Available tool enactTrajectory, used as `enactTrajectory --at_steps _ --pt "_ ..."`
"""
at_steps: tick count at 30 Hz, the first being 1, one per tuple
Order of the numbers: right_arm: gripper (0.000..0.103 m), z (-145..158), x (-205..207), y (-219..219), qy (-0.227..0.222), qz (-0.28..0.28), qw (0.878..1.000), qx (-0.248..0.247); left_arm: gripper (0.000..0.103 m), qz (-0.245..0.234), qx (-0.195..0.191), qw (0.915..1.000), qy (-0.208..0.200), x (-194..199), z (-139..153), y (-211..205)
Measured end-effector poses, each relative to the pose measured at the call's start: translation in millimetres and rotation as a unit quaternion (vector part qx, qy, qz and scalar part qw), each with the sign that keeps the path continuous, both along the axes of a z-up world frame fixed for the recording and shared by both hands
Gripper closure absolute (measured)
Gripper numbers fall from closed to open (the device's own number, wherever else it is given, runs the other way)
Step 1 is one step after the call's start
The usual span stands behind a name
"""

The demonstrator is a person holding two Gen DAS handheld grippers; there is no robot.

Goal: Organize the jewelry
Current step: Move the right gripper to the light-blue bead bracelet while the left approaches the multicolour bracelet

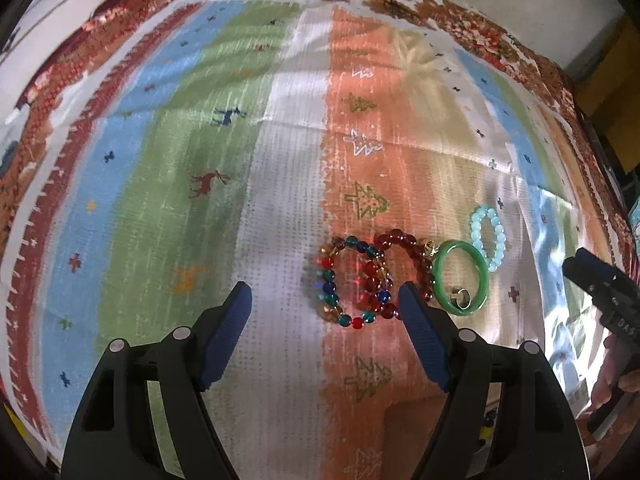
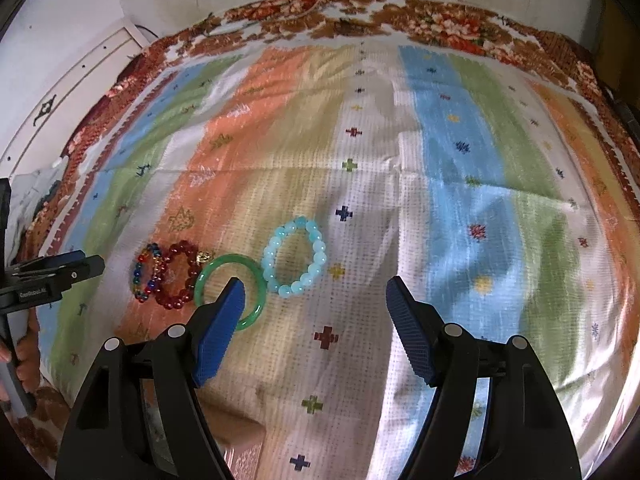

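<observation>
A tabletop under a striped cloth [image 2: 372, 184] with small crosses, deer and tree motifs carries four bracelets in a row, with the green jade bangle [image 1: 462, 278] [image 2: 230, 290] as landmark. Touching it on one side is the dark red bead bracelet [image 1: 404, 272] [image 2: 178, 276], with the multicoloured bead bracelet [image 1: 346, 280] [image 2: 146, 272] overlapping that one beyond; the pale blue bead bracelet [image 1: 488, 238] [image 2: 294, 256] lies just beside the bangle on the other side, and a small silver ring [image 1: 460, 296] rests inside the bangle. The left gripper [image 1: 324, 304] and right gripper [image 2: 316, 300] both hover above the cloth with fingers spread wide, holding nothing.
</observation>
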State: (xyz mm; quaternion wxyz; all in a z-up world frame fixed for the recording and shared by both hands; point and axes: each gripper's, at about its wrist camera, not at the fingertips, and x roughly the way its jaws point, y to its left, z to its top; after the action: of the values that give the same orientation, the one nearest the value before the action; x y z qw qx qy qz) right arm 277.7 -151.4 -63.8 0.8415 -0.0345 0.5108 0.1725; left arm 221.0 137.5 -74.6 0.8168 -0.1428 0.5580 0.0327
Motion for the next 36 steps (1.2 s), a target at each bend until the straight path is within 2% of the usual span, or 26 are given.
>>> enactTrajectory --at_steps 4,9,16,22,28,36 --pt "0.030 -11 9 3 0.017 0.000 1.000 -0.005 0.028 0.008 -0.024 0.9995 0.019 7 -12 6" --pt "0.030 -24 20 5 0.041 -0.003 0.999 -0.003 0.029 0.006 -0.008 0.9993 0.036 13 -23 8" --pt "0.030 -37 32 11 0.055 -0.006 0.998 -0.014 0.029 -0.004 -0.009 0.9992 0.040 21 -28 7" --pt "0.030 -46 40 17 0.059 -0.006 0.998 -0.030 0.029 -0.012 0.003 0.9987 0.049 27 -35 5" --pt "0.030 -55 48 22 0.063 -0.011 0.997 -0.042 0.029 -0.029 0.041 0.9970 0.060 35 -42 -1" --pt "0.030 -65 56 25 0.071 -0.015 0.997 -0.040 0.029 -0.040 0.053 0.9957 0.064 40 -46 -2"
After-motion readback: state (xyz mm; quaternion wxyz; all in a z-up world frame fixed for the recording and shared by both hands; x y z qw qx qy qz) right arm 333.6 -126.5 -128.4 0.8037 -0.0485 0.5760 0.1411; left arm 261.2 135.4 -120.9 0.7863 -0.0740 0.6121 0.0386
